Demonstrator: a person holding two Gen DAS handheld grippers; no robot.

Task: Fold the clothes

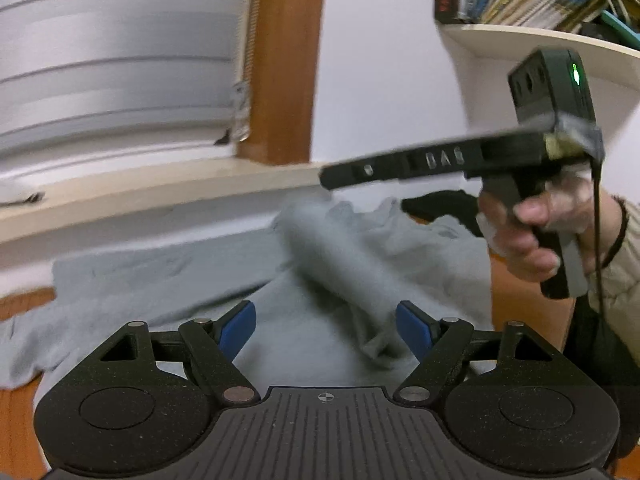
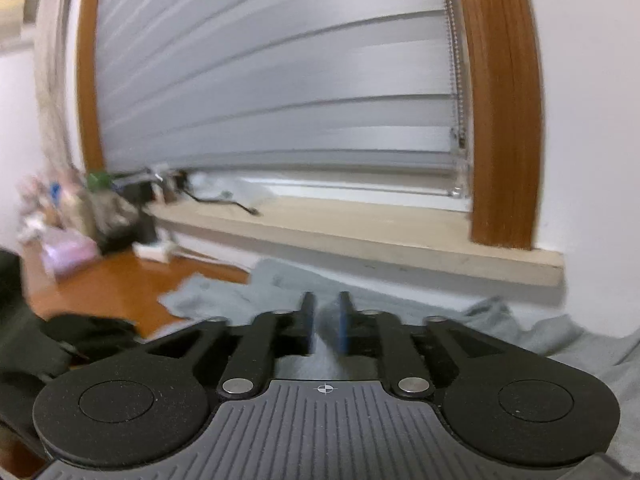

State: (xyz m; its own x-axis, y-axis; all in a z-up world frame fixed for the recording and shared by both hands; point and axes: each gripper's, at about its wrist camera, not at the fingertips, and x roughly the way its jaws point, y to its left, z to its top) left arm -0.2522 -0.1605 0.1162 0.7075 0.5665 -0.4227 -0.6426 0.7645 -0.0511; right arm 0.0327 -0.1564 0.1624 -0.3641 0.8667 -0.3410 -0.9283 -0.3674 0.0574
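A grey sweatshirt lies spread on a wooden table under a window. One sleeve is lifted off it, blurred, and hangs from my right gripper, which a hand holds above the cloth. In the right wrist view that gripper is shut on a grey fold of the sleeve between its blue pads. My left gripper is open low over the sweatshirt's body. The hanging sleeve end falls just inside its right pad, and nothing is gripped.
A pale window sill and white blinds run behind the table. A shelf with books is at upper right. A black garment lies beyond the sweatshirt. Clutter sits at the table's far left.
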